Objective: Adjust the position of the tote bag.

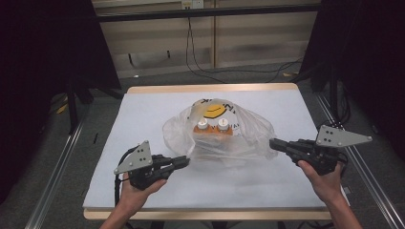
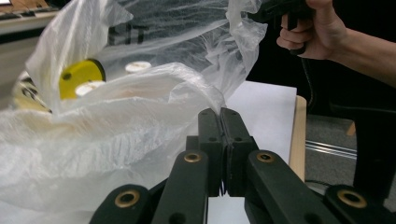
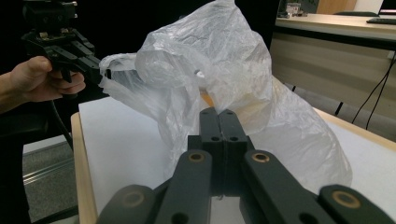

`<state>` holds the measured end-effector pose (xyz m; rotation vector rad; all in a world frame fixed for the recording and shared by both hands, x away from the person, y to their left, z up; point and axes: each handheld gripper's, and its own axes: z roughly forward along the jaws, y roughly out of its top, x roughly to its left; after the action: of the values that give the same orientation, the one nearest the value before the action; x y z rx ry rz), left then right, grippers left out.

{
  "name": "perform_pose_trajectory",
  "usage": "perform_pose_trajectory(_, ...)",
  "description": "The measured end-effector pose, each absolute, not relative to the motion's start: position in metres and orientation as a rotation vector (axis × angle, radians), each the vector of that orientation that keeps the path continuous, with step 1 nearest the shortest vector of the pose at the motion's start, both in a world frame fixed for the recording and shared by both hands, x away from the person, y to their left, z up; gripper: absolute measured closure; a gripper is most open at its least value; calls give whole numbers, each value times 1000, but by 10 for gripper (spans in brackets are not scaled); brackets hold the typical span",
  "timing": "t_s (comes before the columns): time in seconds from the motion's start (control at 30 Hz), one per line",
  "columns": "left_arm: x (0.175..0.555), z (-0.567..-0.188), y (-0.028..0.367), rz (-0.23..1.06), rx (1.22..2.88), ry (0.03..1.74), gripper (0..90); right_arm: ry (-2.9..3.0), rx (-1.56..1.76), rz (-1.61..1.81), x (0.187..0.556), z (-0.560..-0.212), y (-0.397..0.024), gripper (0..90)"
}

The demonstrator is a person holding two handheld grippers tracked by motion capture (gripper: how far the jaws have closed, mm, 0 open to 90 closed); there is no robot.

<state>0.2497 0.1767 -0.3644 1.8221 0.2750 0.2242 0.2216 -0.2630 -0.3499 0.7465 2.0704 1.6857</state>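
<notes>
The clear plastic bag (image 1: 217, 136) sits at the middle of the bench (image 1: 143, 114), between the two claws: the left claw (image 1: 185, 162) grips its near-left edge and the right claw (image 1: 273, 143) its right edge, both fully closed on the film. Both are equally near (the bag's long axis runs from one claw to the other). The dark letters on the bag are too blurred to read.

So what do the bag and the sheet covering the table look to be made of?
The bag looks like thin plastic film: translucent and crinkled, with soft sheen, and the white caps inside show through it. The sheet seems a matte pale fabric or paper, flat and free of glare; which one is hard to tell. It lies on a light wooden-looking tabletop edge.
</notes>
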Motion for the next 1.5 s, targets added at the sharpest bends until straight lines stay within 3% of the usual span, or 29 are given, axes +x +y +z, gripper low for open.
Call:
perform_pose_trajectory(0.5, 262, -327, 184, 295, 1752, 270, 888, 1997, 743, 1731, 241, -332, -264, 900)
perform_pose_trajectory(1.5, 311, -273, 235, 443, 1605, 412, 890, 1829, 784, 1730, 290, -270, -270, 900)
